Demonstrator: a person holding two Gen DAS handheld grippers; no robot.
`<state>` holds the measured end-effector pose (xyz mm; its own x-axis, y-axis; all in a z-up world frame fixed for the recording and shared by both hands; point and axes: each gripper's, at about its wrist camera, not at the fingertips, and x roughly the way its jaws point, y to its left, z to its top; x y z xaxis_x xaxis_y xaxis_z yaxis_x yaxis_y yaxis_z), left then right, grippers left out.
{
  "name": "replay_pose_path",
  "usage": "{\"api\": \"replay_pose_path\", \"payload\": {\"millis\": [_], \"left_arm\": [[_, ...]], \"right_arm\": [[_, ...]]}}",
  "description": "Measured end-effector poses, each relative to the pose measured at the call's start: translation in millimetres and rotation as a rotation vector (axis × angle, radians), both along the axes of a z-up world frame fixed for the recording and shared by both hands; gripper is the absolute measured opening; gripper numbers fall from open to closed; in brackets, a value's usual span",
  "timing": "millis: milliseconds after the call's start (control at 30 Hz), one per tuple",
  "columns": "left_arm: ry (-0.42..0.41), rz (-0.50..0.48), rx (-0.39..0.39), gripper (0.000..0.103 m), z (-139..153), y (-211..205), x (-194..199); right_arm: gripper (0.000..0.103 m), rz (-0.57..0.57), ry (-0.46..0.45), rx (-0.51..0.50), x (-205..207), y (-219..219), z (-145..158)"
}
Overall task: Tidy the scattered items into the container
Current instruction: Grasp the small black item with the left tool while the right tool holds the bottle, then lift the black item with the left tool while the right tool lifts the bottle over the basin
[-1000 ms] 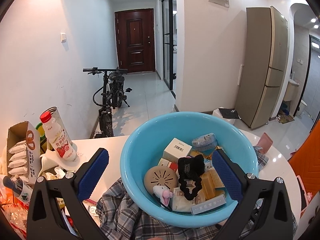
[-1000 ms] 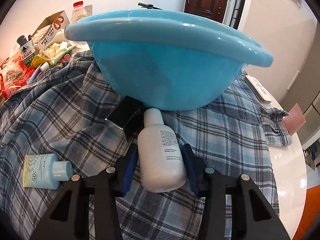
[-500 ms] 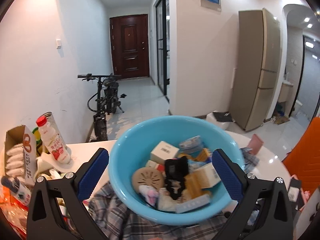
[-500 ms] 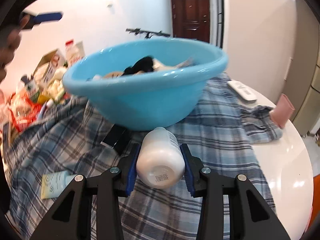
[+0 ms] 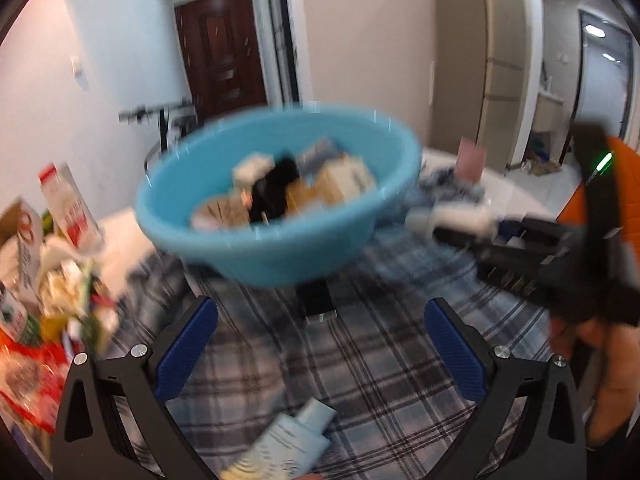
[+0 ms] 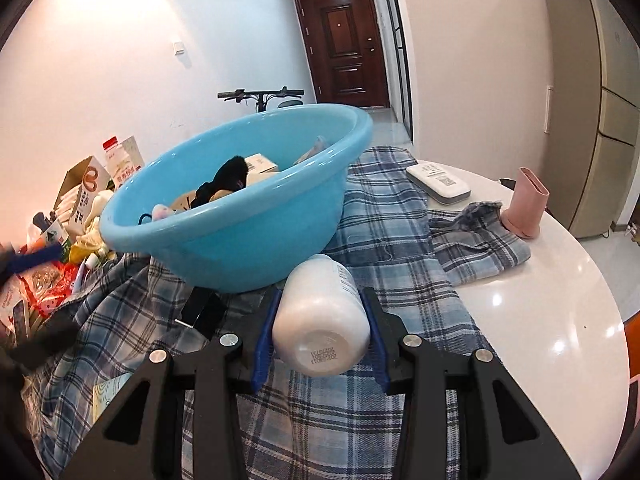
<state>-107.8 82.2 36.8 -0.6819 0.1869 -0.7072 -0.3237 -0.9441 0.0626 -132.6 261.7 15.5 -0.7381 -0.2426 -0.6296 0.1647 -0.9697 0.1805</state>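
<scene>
A blue basin (image 6: pixel 260 240) with several small items stands on a plaid shirt (image 6: pixel 400 240). My right gripper (image 6: pixel 320 334) is shut on a white bottle (image 6: pixel 320 320), held lying just above the shirt in front of the basin. In the blurred left wrist view, my left gripper (image 5: pixel 322 346) hangs open and low over the shirt (image 5: pixel 360 360), the basin (image 5: pixel 260 248) beyond it. A pale blue tube (image 5: pixel 288 444) lies just under its fingers. A small black object (image 5: pixel 318 300) sits at the basin's foot. The bottle (image 5: pixel 468 216) shows at the right in the other gripper's black body (image 5: pixel 532 256).
Cartons, a drink bottle and wrappers (image 6: pixel 84 196) crowd the table's left side. A white remote (image 6: pixel 438 182) and a pink holder (image 6: pixel 526 208) stand at the back right on the white round table (image 6: pixel 560 320). The black object (image 6: pixel 204 312) and the tube (image 6: pixel 108 396) lie left of my right gripper.
The left gripper has dropped from above the basin to low over the shirt in front of it. The right gripper has raised and rolled the white bottle off the shirt.
</scene>
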Motion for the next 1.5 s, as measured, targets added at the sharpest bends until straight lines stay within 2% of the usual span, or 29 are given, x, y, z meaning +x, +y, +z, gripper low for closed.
{"api": "replay_pose_path", "payload": {"millis": [167, 300, 400, 500, 567, 633, 733, 900, 1267, 1367, 1500], "left_arm": [[-0.062, 0.083, -0.01, 0.103, -29.7, 5.9, -27.6], [-0.111, 0.112, 0.028, 0.102, -44.9, 5.7, -45.8], [-0.114, 0.154, 0.036, 0.102, -54.9, 3.2, -57.5], [-0.141, 0.171, 0.056, 0.078, -63.3, 0.0, -63.3], [-0.153, 0.161, 0.048, 0.068, -67.9, 1.9, -63.9], [-0.159, 0.147, 0.025, 0.05, -72.2, 5.6, -62.6], [-0.156, 0.134, 0.019, 0.033, -72.4, 7.5, -58.3], [-0.132, 0.125, 0.016, 0.029, -63.4, 6.6, -48.0], [-0.049, 0.094, 0.063, 0.029, -21.6, 2.4, -3.3], [-0.025, 0.082, 0.075, 0.029, -10.6, -4.8, 13.4], [-0.007, 0.078, 0.096, 0.029, -0.6, -20.5, 15.9]], "right_arm": [[0.042, -0.022, -0.017, -0.007, -3.3, 5.5, -4.2], [0.042, -0.024, -0.02, -0.016, -3.7, 7.6, -5.1], [0.042, -0.019, -0.019, -0.023, -3.6, 7.0, -4.8], [0.042, -0.014, -0.022, -0.025, -3.5, 5.7, -4.9], [0.042, -0.012, -0.021, -0.025, -3.1, 5.2, -4.6], [0.042, -0.01, -0.019, -0.025, -2.5, 4.8, -3.9], [0.042, -0.008, -0.016, -0.021, -1.9, 4.3, -3.6], [0.042, -0.006, -0.015, -0.013, -1.7, 4.1, -3.6], [0.042, -0.005, -0.01, -0.005, -1.6, 1.6, -2.1], [0.042, 0.002, -0.005, 0.003, -0.9, -0.4, -1.5], [0.042, 0.008, 0.001, 0.008, -0.4, -1.7, -0.5]]}}
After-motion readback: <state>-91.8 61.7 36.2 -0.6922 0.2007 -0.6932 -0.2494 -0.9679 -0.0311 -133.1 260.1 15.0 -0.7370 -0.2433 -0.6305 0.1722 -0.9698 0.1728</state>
